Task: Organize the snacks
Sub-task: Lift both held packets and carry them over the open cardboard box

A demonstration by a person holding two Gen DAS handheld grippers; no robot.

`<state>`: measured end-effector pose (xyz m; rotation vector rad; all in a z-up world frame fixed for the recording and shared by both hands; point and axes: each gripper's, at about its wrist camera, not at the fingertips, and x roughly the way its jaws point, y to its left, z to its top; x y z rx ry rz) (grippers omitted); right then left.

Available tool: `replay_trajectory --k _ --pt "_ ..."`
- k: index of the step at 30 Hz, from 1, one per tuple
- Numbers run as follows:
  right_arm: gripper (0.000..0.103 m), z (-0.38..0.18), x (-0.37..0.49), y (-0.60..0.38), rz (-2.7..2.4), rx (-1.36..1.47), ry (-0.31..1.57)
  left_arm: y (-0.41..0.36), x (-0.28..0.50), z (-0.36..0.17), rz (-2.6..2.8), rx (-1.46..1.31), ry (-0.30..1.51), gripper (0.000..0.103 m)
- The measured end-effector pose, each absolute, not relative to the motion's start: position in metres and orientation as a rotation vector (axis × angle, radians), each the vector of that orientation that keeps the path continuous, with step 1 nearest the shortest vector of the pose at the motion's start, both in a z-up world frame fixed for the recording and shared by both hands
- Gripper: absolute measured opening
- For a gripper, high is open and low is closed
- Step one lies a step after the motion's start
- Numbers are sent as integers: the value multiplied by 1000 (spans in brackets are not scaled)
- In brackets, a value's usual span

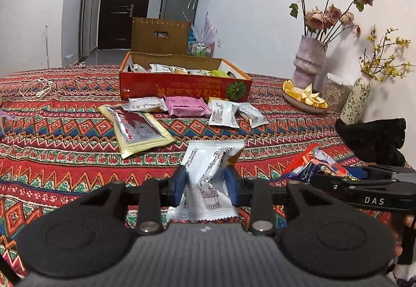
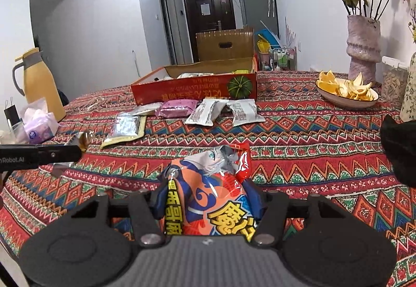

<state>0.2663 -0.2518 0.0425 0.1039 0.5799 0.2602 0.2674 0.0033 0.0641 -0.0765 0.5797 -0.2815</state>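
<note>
My left gripper [image 1: 206,180] is shut on a white snack packet [image 1: 208,178], held upright above the patterned tablecloth. My right gripper [image 2: 208,196] is shut on a colourful orange, blue and red snack bag [image 2: 208,183]; that bag [image 1: 312,165] and the gripper also show at the right of the left wrist view. Ahead stands the open red cardboard box [image 1: 182,87] holding several packets. In front of it lie a pink packet [image 1: 186,105], white packets [image 1: 225,114] and a yellow-edged red pouch [image 1: 137,128]. The red box [image 2: 195,88] appears in the right wrist view too.
A bowl of orange peel [image 1: 304,98] and two vases of flowers [image 1: 309,63] stand at the right by the wall. A black object [image 1: 374,139] lies near the right edge. A yellow thermos jug [image 2: 39,81] and tissues [image 2: 39,123] are at the left. A white cable [image 1: 36,89] lies far left.
</note>
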Motion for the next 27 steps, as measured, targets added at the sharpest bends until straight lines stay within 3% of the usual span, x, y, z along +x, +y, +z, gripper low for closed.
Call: replay_trajectory --k 11,19,27 --pt "57 86 317 -248 332 84 484 28 331 111 -273 -57 477 33" --pt "57 124 419 -239 389 114 424 42 432 134 -246 -62 447 33" --pt "57 127 551 -232 413 280 448 49 553 118 -214 -78 480 33"
